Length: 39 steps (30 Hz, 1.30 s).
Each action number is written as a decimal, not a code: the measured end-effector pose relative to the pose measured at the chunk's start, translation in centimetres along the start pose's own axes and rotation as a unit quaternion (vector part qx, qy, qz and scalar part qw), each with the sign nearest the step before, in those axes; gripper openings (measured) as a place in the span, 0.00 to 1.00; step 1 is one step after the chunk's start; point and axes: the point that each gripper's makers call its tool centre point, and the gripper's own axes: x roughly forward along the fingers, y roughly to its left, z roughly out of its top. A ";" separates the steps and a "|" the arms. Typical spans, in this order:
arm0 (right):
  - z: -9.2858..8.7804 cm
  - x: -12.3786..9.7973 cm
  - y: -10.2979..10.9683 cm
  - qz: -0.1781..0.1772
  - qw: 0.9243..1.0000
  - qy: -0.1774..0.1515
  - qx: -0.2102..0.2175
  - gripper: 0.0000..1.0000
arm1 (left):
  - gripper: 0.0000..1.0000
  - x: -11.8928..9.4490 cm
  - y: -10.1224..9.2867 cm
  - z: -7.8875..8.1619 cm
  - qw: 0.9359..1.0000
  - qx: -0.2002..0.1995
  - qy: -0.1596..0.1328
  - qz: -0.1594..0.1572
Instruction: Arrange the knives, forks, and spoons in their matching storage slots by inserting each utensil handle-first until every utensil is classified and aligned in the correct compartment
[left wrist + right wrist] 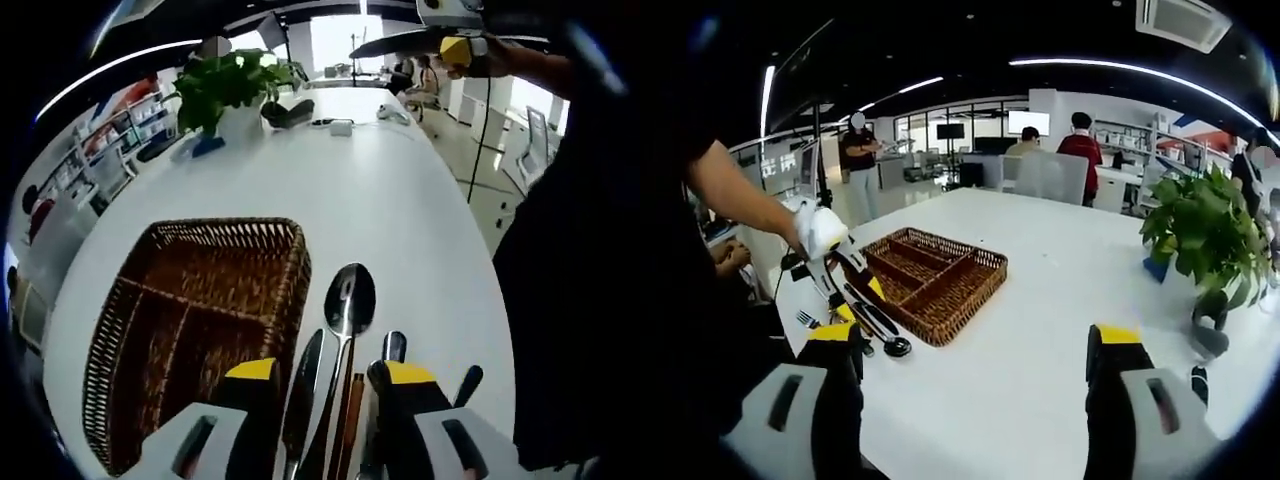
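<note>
Left gripper (325,385), jaws apart, hovers over spoon (349,300) beside wicker tray (200,310); right gripper (975,365) gapes over bare white table (1040,300).

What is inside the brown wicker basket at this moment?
The brown wicker basket holds wicker dividers forming several compartments; those visible look empty. In the left gripper view its near end is covered by the left gripper, so that part cannot be seen.
</note>
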 end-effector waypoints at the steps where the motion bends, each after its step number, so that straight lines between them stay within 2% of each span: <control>1: 0.0 0.0 0.0 -0.001 1.000 0.001 0.000 0.94 | 0.36 0.1 0.0 -0.1 1.000 0.002 0.001 -0.001; 8: -0.4 -0.1 0.0 -0.003 1.000 0.008 0.001 0.93 | 0.30 1.3 0.0 -0.7 1.000 0.022 0.013 -0.008; 12: -0.6 0.0 0.2 -0.002 1.000 0.011 0.001 0.93 | 0.22 2.2 0.3 -1.3 0.999 0.025 0.024 -0.001; 18: -0.9 0.0 0.1 -0.003 1.000 0.013 0.005 0.93 | 0.23 2.6 -0.1 -1.6 0.999 0.029 0.030 -0.010; 26: -1.2 -0.1 -0.1 -0.004 1.000 0.015 0.007 0.93 | 0.20 2.9 -0.1 -1.6 0.999 0.033 0.033 -0.011; 32: -1.2 0.0 -0.1 -0.002 1.000 0.015 0.006 0.92 | 0.07 2.7 0.5 -0.9 0.999 0.038 0.022 0.004; 35: -1.3 0.1 -0.1 -0.001 1.000 0.016 0.004 0.92 | 0.07 2.5 1.0 -0.7 0.999 0.035 0.018 0.012; 38: -1.3 0.2 0.1 0.002 1.000 0.017 0.002 0.92 | 0.07 2.8 0.7 -1.0 0.998 0.047 0.028 0.011; 39: -1.3 0.2 0.1 0.002 1.000 0.017 0.002 0.92 | 0.07 2.8 0.9 -0.8 0.999 0.038 0.026 0.012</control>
